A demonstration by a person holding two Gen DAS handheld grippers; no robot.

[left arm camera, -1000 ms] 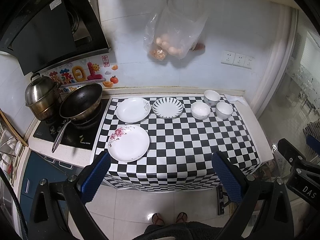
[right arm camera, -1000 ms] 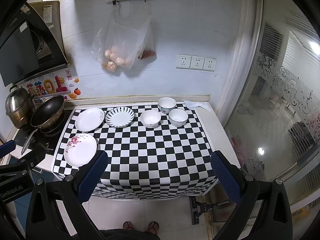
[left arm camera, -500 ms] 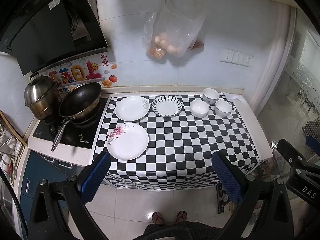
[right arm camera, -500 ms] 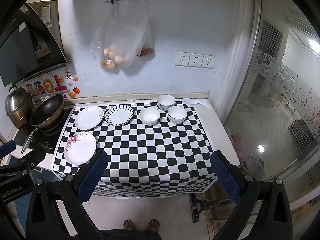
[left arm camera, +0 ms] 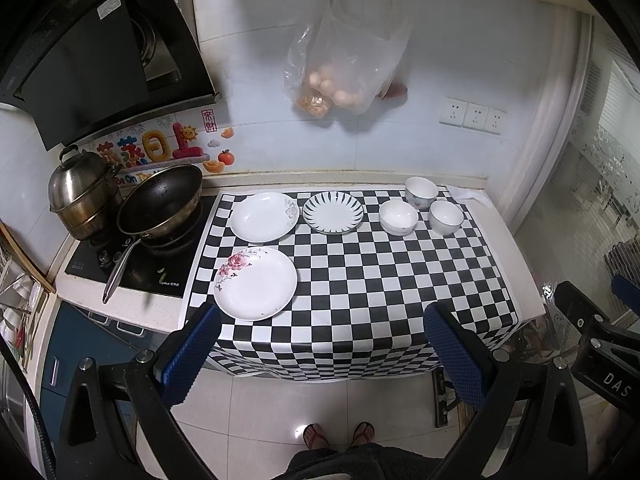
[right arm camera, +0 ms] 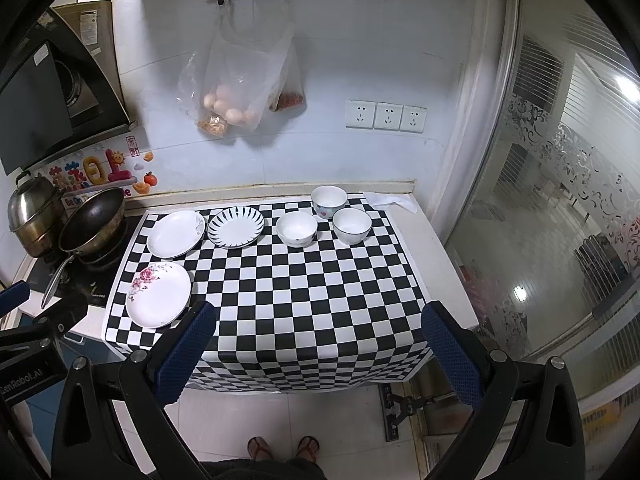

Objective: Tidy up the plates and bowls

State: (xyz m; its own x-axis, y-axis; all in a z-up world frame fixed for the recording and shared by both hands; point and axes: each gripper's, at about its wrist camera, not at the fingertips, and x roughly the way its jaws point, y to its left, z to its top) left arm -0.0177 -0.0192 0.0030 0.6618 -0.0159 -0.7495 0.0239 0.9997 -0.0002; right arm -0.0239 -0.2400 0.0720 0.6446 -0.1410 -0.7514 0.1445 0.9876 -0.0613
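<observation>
Only the left wrist view caught the blue cabinet front [left arm camera: 76,344] under the stove, while the right wrist view alone took in the long frosted glass partition [right arm camera: 560,208] at three o'clock. Both claws hung released over the floor short of the bench [left arm camera: 516,256], clear of everything: the left claw [left arm camera: 320,356] and the right claw [right arm camera: 320,352] each had its blue pads spread wide with nothing between them. The crockery sat on the checkered cloth [left arm camera: 360,288] ahead of them, toward twelve o'clock. I counted three plates: a rose-patterned plate [left arm camera: 256,283] nearest, at eleven o'clock from the left claw, then a plain white plate [left arm camera: 264,216] and a striped plate [left arm camera: 333,212] side by side behind it. Three bowls stood in a tight cluster at one o'clock: a white bowl [left arm camera: 398,217], a rimmed bowl [left arm camera: 446,217] and a painted bowl [left arm camera: 421,193] farthest back. One wok [left arm camera: 160,202] and one steel pot [left arm camera: 82,196] stood on the stove at ten o'clock.
</observation>
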